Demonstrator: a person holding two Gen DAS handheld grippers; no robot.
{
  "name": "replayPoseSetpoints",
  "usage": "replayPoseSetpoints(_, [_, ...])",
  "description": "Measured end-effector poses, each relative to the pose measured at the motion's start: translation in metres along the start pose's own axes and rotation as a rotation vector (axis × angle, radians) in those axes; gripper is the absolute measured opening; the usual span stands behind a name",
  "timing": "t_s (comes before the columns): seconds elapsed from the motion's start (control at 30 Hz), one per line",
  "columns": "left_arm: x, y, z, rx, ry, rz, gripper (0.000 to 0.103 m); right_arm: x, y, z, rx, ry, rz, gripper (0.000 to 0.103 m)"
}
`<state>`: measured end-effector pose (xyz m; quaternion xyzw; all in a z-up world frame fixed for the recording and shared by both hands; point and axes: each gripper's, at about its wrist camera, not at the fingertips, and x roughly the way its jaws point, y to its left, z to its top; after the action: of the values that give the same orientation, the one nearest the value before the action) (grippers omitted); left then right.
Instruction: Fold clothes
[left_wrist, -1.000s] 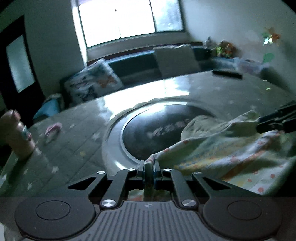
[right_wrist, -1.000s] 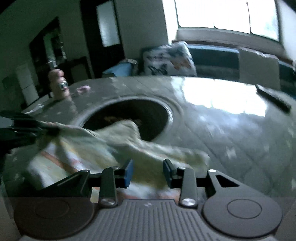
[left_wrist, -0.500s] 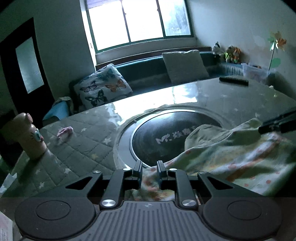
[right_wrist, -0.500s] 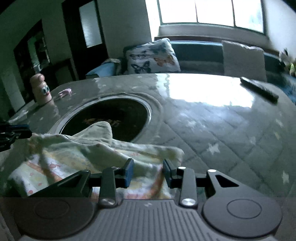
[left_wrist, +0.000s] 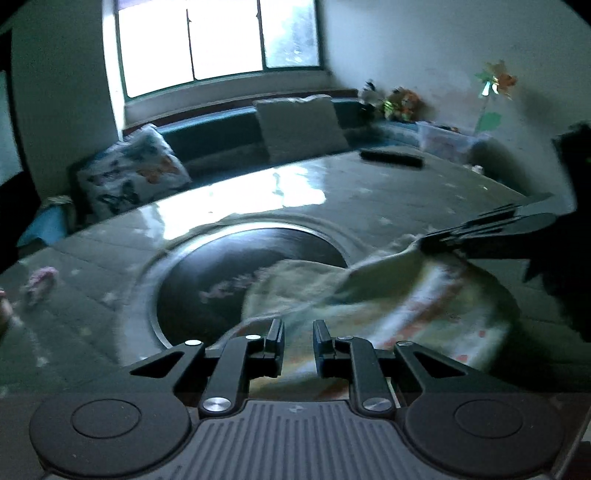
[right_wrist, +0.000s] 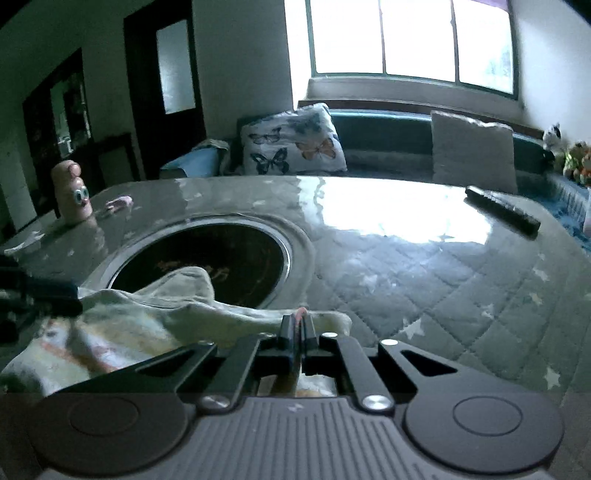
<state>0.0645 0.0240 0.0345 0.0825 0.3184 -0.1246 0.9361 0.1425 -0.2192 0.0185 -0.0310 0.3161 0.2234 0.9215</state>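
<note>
Garment (right_wrist: 147, 325) edge now pinched in right gripper (right_wrist: 297, 326), gaping before; left gripper (left_wrist: 297, 338) parted, empty

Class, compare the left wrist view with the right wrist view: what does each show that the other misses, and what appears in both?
Only the left wrist view shows the pinwheel on the wall and the open left gripper from behind, with the garment beneath its fingers. Only the right wrist view shows the bottle, the dark door, and the right gripper shut on the garment's edge. Both show the garment, the table with its dark round inset, the remote, the butterfly pillow and the window.
</note>
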Motion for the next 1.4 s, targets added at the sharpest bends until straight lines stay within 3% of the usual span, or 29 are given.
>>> replayPoseSetpoints(0.1, [0.012,-0.007,-0.002,0.009,0.027,-0.02,0.019,0.014,-0.005,-0.004,0.028,0.047,-0.007,0.007])
replayPoseSetpoints(0.2, [0.023,-0.007,-0.004,0.023,0.047,-0.013,0.019,0.003,-0.005,-0.002,0.036,0.017,0.012,0.011])
replayPoseSetpoints(0.37, [0.039,0.001,0.001,-0.009,0.06,0.01,0.019,-0.012,0.02,0.006,-0.03,0.016,0.165,0.011])
replayPoseSetpoints(0.53, [0.047,0.009,0.006,-0.055,0.061,0.032,0.019,0.013,0.051,0.007,-0.117,0.08,0.247,0.011])
replayPoseSetpoints(0.77, [0.048,0.02,0.007,-0.112,0.049,0.039,0.019,0.05,0.068,0.019,-0.162,0.097,0.243,0.01])
replayPoseSetpoints(0.93, [0.032,0.023,0.004,-0.114,0.027,0.039,0.019,0.06,0.064,0.023,-0.097,0.1,0.256,0.01])
replayPoseSetpoints(1.1, [0.006,0.013,-0.007,-0.073,0.007,0.026,0.019,0.035,0.067,0.021,-0.139,0.063,0.269,0.012])
replayPoseSetpoints(1.2, [-0.004,0.004,-0.015,-0.056,0.005,0.011,0.019,0.018,0.074,0.016,-0.195,0.053,0.29,0.021])
replayPoseSetpoints(1.4, [-0.014,-0.007,-0.032,-0.038,0.021,0.005,0.019,0.006,0.095,-0.004,-0.291,0.068,0.307,0.021])
